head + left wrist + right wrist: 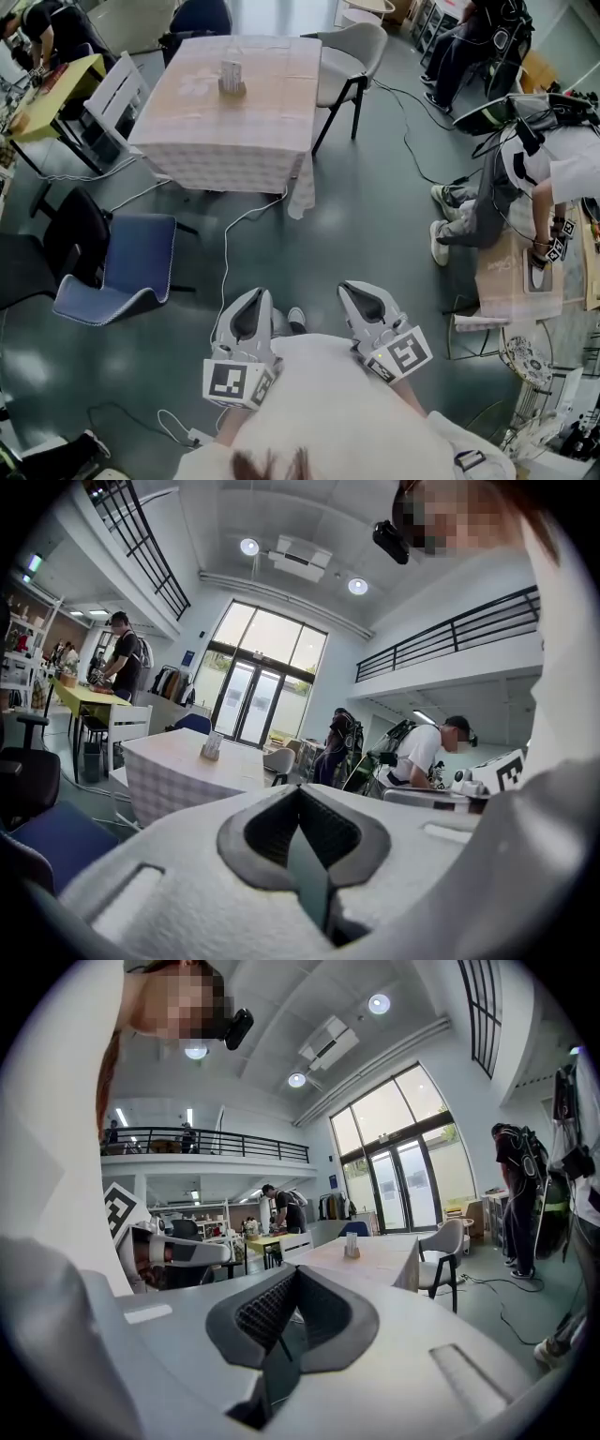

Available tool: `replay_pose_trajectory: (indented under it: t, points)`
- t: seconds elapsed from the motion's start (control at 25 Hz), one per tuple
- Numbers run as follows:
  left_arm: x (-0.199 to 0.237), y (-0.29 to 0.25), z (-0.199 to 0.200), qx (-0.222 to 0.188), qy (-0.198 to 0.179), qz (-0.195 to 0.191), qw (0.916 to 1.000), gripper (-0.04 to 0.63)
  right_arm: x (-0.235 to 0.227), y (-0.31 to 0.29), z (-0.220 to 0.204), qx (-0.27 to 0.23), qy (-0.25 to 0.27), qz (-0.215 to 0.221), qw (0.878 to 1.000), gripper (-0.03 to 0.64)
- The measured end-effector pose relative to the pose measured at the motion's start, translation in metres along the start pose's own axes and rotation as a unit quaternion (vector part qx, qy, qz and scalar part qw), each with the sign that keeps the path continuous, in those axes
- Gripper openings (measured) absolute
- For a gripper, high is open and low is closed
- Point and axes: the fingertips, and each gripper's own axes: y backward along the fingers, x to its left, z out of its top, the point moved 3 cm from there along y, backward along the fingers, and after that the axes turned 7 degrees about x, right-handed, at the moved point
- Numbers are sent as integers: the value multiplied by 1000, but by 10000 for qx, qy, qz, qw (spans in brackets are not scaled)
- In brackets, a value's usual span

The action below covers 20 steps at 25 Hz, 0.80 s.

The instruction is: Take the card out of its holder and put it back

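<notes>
The card holder, a small clear stand with a pale card upright in it, stands on the far table under a pale checked cloth. It also shows small in the left gripper view and the right gripper view. Both grippers are held close to the person's chest, far from the table. My left gripper has its jaws together with nothing between them. My right gripper is likewise shut and empty.
A grey chair stands at the table's right, a white chair at its left and a blue chair nearer me. A cable trails over the grey floor. Another person works at the right.
</notes>
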Motion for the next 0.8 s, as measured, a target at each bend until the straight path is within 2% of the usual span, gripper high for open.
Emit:
replay_pose_trajectory:
  t: [0.2,0.44,0.8]
  points:
    - [-9,-9,2,-18,-62,-58,10000,0,-18,9,-1,-64,-118,-156,9998,-2]
    - [-1,-19,4,35,22,-29,10000,0,-22,-4,0,63,-74,-76,9999,-2]
    - [41,-51,26,14,94,29,10000,0,-38,-58,13,152,-24,-59,9999,-2]
